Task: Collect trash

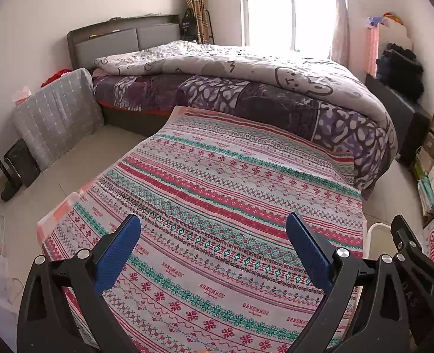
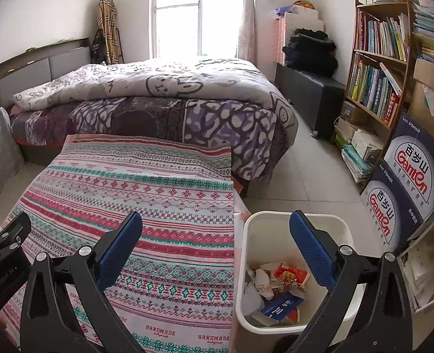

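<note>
My left tongs (image 1: 213, 231) hang spread wide over the patterned tablecloth (image 1: 222, 206), nothing between the blue pads (image 1: 119, 253). My right tongs (image 2: 216, 228) are released just the same, one finger over the cloth's right edge and the other over the white bin (image 2: 247, 264) that stands on the floor just beside the table. In the right wrist view the trash sits in the bottom of that bin: crumpled white paper (image 2: 261, 279), a red snack wrapper (image 2: 290, 275) and a blue carton (image 2: 281, 306) lying together in a heap. In the left view only a strip of the bin's rim shows past the cloth's right edge, with part of my right tongs beside it.

Past the far edge of the table stands the bed (image 1: 246, 94), a purple patterned sheet under a pale quilt printed with rabbit faces. A grey headboard (image 1: 122, 41) rises at its left end, and a plaid coat (image 1: 197, 8) hangs in the corner next to the bright window (image 2: 177, 11). Along the right wall, stacked blue water boxes (image 2: 408, 194) stand near the bin, then a bookshelf (image 2: 378, 67) full of books, then a dark low cabinet (image 2: 314, 97) with dark clothing piled on top.
</note>
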Available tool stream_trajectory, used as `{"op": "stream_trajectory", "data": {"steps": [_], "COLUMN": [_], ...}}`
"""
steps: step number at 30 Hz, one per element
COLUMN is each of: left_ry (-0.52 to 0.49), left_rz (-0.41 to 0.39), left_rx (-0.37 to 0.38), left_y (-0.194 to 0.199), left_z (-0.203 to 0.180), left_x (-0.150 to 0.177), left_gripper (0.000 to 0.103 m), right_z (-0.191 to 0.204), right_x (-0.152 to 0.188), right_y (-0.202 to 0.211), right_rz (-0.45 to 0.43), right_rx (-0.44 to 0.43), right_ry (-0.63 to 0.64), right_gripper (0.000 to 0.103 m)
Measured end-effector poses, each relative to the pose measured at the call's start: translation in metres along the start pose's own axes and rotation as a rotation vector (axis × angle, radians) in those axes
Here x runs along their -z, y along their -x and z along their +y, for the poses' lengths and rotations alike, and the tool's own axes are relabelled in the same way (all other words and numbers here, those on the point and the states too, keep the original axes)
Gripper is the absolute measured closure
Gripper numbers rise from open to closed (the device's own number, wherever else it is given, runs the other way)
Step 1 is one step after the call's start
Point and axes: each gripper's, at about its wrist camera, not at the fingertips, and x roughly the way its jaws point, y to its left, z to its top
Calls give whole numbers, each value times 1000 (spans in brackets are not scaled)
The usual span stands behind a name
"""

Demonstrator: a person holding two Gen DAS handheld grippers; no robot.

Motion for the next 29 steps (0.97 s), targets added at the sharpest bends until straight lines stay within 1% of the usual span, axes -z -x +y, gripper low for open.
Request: {"op": "stream_trajectory", "data": {"steps": [10, 18, 22, 29], "left_ry": [3, -15, 6, 5], "left_rz": [20, 3, 10, 33], "left_rx": [16, 9, 17, 24], "left_y": [-3, -3, -4, -7], "left_z": [1, -2, 1, 0], "left_x": [1, 3, 2, 3], "left_gripper": [7, 8, 8, 7], "right_z": [-1, -1, -2, -1], "right_x": [1, 2, 2, 1], "right_y": [-2, -3, -3, -3], "right_rz": [13, 15, 15, 19], "right_rx": [-7, -4, -4, -5], "right_ry": [-6, -6, -8, -8], "right_gripper": [7, 7, 7, 7]}}
